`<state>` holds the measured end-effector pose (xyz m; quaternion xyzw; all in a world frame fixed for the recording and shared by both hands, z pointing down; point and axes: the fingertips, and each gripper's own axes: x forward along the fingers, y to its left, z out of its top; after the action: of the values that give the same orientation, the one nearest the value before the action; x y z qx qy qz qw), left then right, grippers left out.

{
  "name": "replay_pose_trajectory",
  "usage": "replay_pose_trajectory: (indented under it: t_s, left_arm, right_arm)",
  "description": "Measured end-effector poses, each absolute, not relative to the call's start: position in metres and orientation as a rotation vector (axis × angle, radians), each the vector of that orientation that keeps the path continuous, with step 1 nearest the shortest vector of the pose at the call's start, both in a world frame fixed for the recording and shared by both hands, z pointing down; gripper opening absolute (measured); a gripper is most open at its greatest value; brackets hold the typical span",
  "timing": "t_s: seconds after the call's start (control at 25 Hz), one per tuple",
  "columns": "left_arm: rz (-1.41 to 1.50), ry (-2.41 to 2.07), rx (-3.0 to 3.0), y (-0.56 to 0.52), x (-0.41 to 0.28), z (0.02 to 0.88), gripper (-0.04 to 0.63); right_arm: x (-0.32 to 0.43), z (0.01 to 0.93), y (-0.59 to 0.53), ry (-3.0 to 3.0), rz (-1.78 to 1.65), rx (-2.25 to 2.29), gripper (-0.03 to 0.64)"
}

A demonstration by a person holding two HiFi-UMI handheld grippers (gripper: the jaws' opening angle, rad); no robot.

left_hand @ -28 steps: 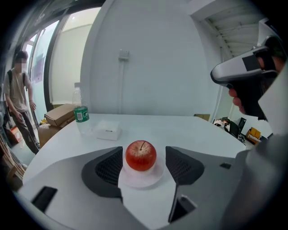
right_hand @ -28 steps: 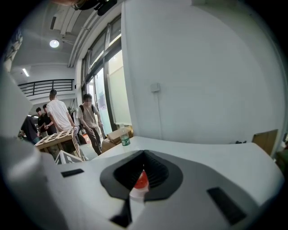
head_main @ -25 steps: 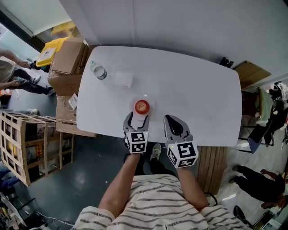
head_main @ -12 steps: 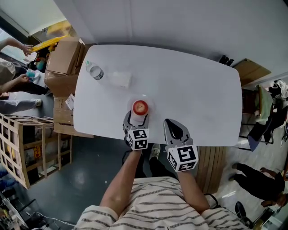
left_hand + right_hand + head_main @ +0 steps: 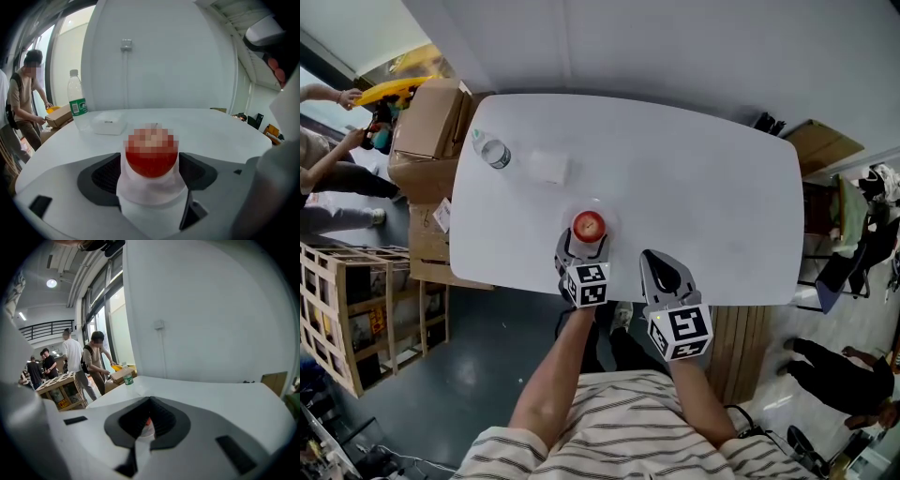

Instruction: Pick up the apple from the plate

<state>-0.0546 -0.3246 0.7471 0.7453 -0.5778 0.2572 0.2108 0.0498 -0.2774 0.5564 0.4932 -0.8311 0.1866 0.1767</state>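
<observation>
My left tool (image 5: 586, 242), jaws just opened wide and still released, straddles the apple (image 5: 589, 225) on its plate (image 5: 150, 190), ready to close on both flanks (right tool (image 5: 656, 255) clenched, idle).

No text, brand, number or sign is legible anywhere at this moment.

Water bottle (image 5: 76, 101), far left of the table: green label band around its middle, print too small to read.

Flat white box (image 5: 108, 125), just beside the bottle: one short dark mark on its near side, not decipherable.

Cardboard boxes (image 5: 427, 131), stacked off the table's left end: a white sticker (image 5: 442, 215) on the side of a lower box, its print unreadable from the head view.
</observation>
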Motion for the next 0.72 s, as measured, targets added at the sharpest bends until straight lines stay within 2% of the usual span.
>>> replay_pose_trajectory:
  t_s: [0.72]
  left_arm:
    - [0.698, -1.608, 2.079, -0.338, -0.049, 0.750, 0.368]
  right_arm:
    - [0.057, 0.557, -0.276, -2.352, 0.528, 1.391, 0.014]
